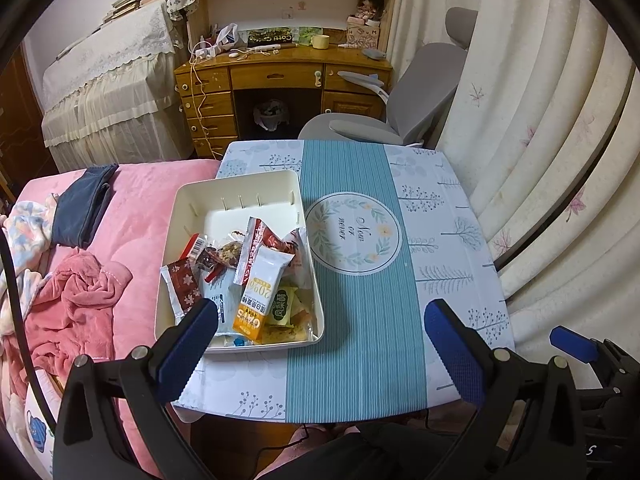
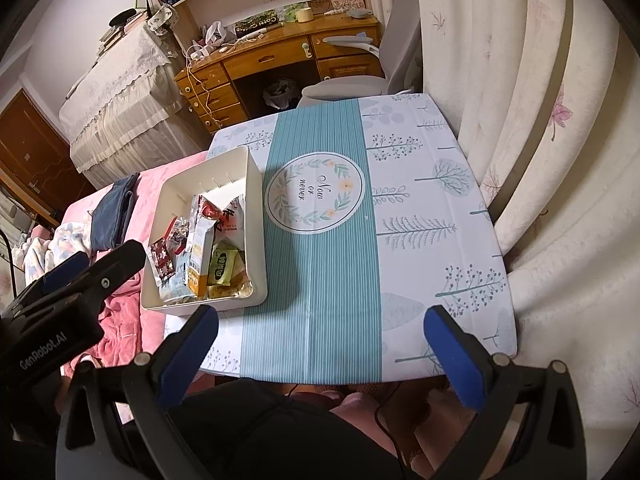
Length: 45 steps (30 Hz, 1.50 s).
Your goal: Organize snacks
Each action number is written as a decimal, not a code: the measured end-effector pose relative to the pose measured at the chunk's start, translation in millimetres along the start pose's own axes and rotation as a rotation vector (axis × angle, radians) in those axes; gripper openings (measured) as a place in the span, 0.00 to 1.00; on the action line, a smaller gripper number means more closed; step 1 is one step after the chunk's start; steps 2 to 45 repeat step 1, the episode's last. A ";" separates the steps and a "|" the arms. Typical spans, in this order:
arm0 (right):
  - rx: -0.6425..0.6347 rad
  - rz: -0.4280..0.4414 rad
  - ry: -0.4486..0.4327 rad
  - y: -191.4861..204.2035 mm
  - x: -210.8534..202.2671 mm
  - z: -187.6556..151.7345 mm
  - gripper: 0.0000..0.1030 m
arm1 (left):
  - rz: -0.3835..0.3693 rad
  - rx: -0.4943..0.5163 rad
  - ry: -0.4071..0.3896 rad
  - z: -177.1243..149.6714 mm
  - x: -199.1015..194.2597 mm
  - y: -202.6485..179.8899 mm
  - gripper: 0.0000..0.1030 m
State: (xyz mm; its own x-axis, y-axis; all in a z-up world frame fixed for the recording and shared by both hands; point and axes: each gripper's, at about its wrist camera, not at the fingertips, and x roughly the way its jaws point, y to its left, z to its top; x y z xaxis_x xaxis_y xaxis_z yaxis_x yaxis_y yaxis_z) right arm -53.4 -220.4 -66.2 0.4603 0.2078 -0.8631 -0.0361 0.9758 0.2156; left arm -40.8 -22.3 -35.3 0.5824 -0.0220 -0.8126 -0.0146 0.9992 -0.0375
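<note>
A cream plastic bin (image 1: 256, 188) stands at the left edge of the small table (image 1: 360, 360) and holds several snack packets: an orange and white bar (image 1: 260, 300), a dark red floral packet (image 1: 182, 286), a red and white stick (image 1: 252, 252). The bin also shows in the right wrist view (image 2: 256, 208). My left gripper (image 1: 320, 344) is open and empty, above the table's near edge beside the bin. My right gripper (image 2: 320, 356) is open and empty over the table's near edge. The right gripper's blue pad shows at the far right of the left wrist view (image 1: 572, 344).
The table carries a teal striped cloth with a round emblem (image 1: 354, 234). A pink bed (image 1: 132, 216) with folded dark jeans (image 1: 84, 208) lies left. A grey chair (image 1: 404, 104) and wooden desk (image 1: 280, 72) stand behind. Curtains (image 1: 540, 120) hang right.
</note>
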 end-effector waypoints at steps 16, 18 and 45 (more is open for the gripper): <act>-0.001 0.001 0.001 0.8 -0.2 -0.9 1.00 | 0.001 -0.001 0.001 1.5 0.4 0.1 0.99; -0.001 0.001 0.001 0.8 -0.2 -0.9 1.00 | 0.001 -0.001 0.001 1.5 0.4 0.1 0.99; -0.001 0.001 0.001 0.8 -0.2 -0.9 1.00 | 0.001 -0.001 0.001 1.5 0.4 0.1 0.99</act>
